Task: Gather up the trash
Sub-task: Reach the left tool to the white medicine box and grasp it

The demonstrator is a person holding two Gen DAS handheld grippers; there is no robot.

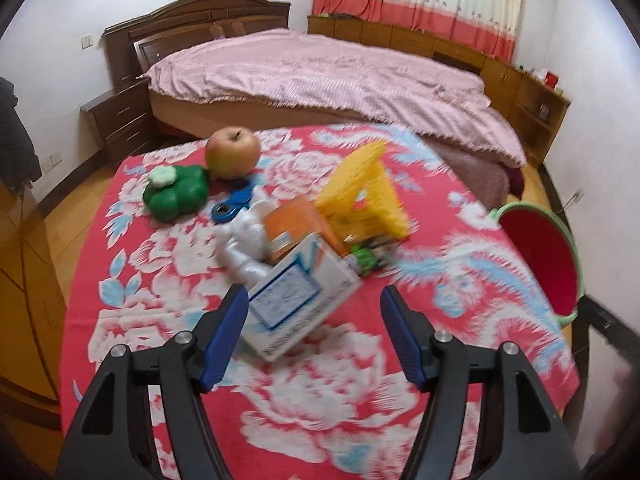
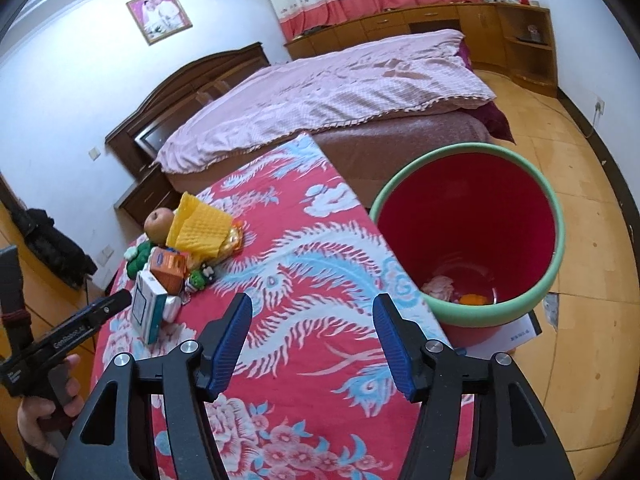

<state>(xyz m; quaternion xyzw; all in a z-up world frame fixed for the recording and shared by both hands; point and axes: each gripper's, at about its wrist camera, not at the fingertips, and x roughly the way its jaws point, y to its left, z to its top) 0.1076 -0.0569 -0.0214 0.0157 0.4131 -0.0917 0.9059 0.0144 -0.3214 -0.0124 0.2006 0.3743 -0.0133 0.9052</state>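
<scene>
Open cloth [image 2: 304,280] between pile and bin [image 2: 556,264], wide enough for a gripper. Crowded on the far left: box [image 1: 296,304], orange carton [image 1: 296,228], yellow netting [image 1: 368,192], apple [image 1: 232,152] packed close together.

A table under a red floral cloth [image 1: 360,380] carries an apple [image 1: 233,153], boxes [image 1: 298,304] and toys [image 1: 176,192]

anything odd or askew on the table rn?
Yes: the items sit in a heap. The white-blue box lies tilted against the orange box, and the yellow foam net stands crumpled behind them. The apple and green toy sit among them. No spill shows.
</scene>
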